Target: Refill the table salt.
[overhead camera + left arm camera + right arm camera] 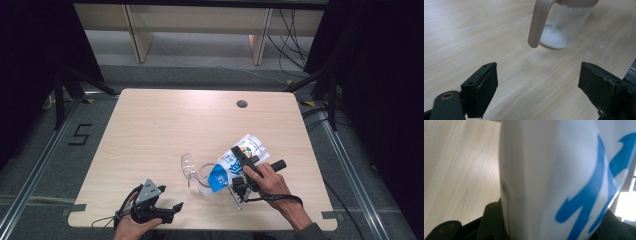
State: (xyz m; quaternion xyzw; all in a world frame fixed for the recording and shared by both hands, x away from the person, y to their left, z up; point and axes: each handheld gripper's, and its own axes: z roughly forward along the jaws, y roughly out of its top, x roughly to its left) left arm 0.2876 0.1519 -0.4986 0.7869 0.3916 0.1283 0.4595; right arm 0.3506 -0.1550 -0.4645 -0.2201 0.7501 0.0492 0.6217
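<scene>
Right gripper: clamped on a white-and-blue bag, one black jaw against each side of it; the right hand held it near the table's right front.
Left gripper: jaws stood wide apart with nothing between them, over bare wood at the table's front edge, held by the left hand.
Bag: tilted, its blue lower end down over the mouth of the clear jug, its printed end raised toward the far right.
Jug: upright on the wooden table, just left of the right gripper; a layer of white powder lay on its bottom.
Jug handle: pale, hanging down the near side in the left gripper view.
Lid: clear, hinged open at the jug's left.
</scene>
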